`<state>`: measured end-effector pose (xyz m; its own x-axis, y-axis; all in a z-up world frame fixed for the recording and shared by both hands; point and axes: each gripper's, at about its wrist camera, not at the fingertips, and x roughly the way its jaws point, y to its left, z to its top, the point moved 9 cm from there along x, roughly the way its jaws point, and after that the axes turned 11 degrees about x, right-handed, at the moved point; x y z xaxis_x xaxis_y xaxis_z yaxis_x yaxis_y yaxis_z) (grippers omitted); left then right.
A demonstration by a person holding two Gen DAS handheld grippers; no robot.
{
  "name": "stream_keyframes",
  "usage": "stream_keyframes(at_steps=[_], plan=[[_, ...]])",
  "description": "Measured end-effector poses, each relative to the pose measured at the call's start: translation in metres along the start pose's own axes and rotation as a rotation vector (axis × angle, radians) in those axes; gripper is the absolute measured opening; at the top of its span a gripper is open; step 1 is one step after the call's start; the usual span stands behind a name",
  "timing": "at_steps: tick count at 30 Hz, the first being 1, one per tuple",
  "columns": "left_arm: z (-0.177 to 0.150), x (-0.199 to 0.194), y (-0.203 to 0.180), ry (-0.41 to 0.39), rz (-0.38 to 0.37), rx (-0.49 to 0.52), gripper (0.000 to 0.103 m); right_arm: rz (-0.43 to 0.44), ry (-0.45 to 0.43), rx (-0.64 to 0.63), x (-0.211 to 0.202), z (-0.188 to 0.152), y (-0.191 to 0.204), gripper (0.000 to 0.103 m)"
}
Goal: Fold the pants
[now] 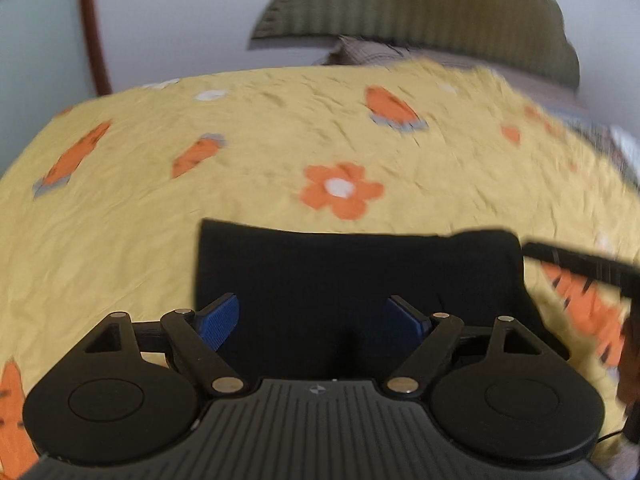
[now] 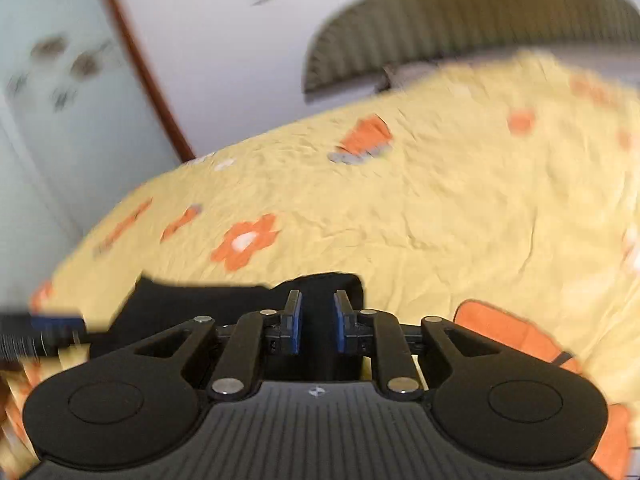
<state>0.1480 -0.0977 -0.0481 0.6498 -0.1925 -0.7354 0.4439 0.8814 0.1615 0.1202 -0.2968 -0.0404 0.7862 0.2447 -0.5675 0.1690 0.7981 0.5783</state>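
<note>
The folded black fabric pants (image 1: 352, 276) lie flat on the yellow bedsheet with orange flowers (image 1: 260, 128), long axis across the left wrist view. The left gripper (image 1: 314, 320) hangs released above them. The right gripper (image 2: 317, 322), jaws slightly parted, grasps nothing at their corner.

Pants (image 1: 352, 272) lie flat on the bed (image 1: 260, 128), just ahead of the left hand-held gripper (image 1: 314, 318). The right hand-held gripper (image 2: 317, 322) sits at their right end; pillow (image 1: 420, 12) behind.
</note>
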Motion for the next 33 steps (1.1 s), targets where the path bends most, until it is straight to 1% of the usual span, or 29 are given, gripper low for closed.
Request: stream_keyframes(at_steps=[3,4,5,7,8,9,10,11,12,13,14,16,18,19,20,21,23,26,29,33], plan=[[0.004,0.015,-0.023,-0.014,0.046,0.079,0.083,0.158,0.055,0.172,0.015,0.009,-0.012,0.017],[0.005,0.022,-0.028,-0.019,0.051,0.093,0.083,0.201,0.079,0.211,0.022,0.01,-0.012,0.017],[0.007,0.029,-0.033,-0.018,0.053,0.101,0.083,0.206,0.112,0.225,0.03,0.009,-0.012,0.017],[0.009,0.04,-0.04,-0.01,0.043,0.094,0.083,0.117,0.155,0.22,0.04,0.003,-0.013,0.017],[0.01,0.044,-0.043,-0.013,0.03,0.087,0.083,0.085,0.165,0.206,0.042,0.002,-0.014,0.017],[0.01,0.046,-0.044,-0.015,0.018,0.08,0.083,0.076,0.146,0.193,0.038,0.003,-0.013,0.017],[0.011,0.047,-0.044,-0.02,0.014,0.07,0.083,0.064,0.11,0.176,0.028,0.006,-0.014,0.022],[0.01,0.046,-0.043,-0.03,0.012,0.054,0.083,0.05,0.075,0.161,0.018,0.006,-0.014,0.039],[0.011,0.047,-0.043,-0.037,0.011,0.043,0.084,0.026,0.044,0.156,0.014,0.01,-0.017,0.052],[0.01,0.048,-0.042,-0.04,0.011,0.034,0.084,0.016,0.023,0.154,0.008,0.01,-0.019,0.075],[0.009,0.049,-0.042,-0.038,0.012,0.025,0.084,0.031,0.01,0.144,0.007,0.014,-0.021,0.077],[0.007,0.052,-0.042,-0.035,0.003,0.006,0.084,0.055,0.036,0.138,0.013,0.012,-0.02,0.077],[0.006,0.053,-0.041,-0.04,-0.006,-0.02,0.085,0.076,0.066,0.131,0.022,0.01,-0.013,0.075],[0.006,0.054,-0.041,-0.041,-0.012,-0.03,0.086,0.078,0.078,0.123,0.028,0.007,-0.01,0.06],[0.005,0.054,-0.04,-0.043,-0.017,-0.037,0.088,0.072,0.097,0.119,0.034,0.004,-0.008,0.028],[0.006,0.054,-0.04,-0.046,-0.02,-0.04,0.09,0.076,0.11,0.122,0.039,0.002,-0.007,0.022],[0.006,0.057,-0.037,-0.042,-0.012,-0.039,0.091,0.072,0.088,0.105,0.04,0.005,-0.006,0.01],[0.008,0.063,-0.034,-0.036,-0.004,-0.05,0.091,0.064,0.059,0.088,0.038,0.012,-0.005,0.007],[0.012,0.068,-0.034,-0.028,-0.006,-0.064,0.091,0.027,0.054,0.061,0.045,0.016,-0.007,0.007],[0.015,0.073,-0.039,-0.018,0.012,-0.043,0.091,-0.014,0.06,0.028,0.059,0.015,-0.009,0.007]])
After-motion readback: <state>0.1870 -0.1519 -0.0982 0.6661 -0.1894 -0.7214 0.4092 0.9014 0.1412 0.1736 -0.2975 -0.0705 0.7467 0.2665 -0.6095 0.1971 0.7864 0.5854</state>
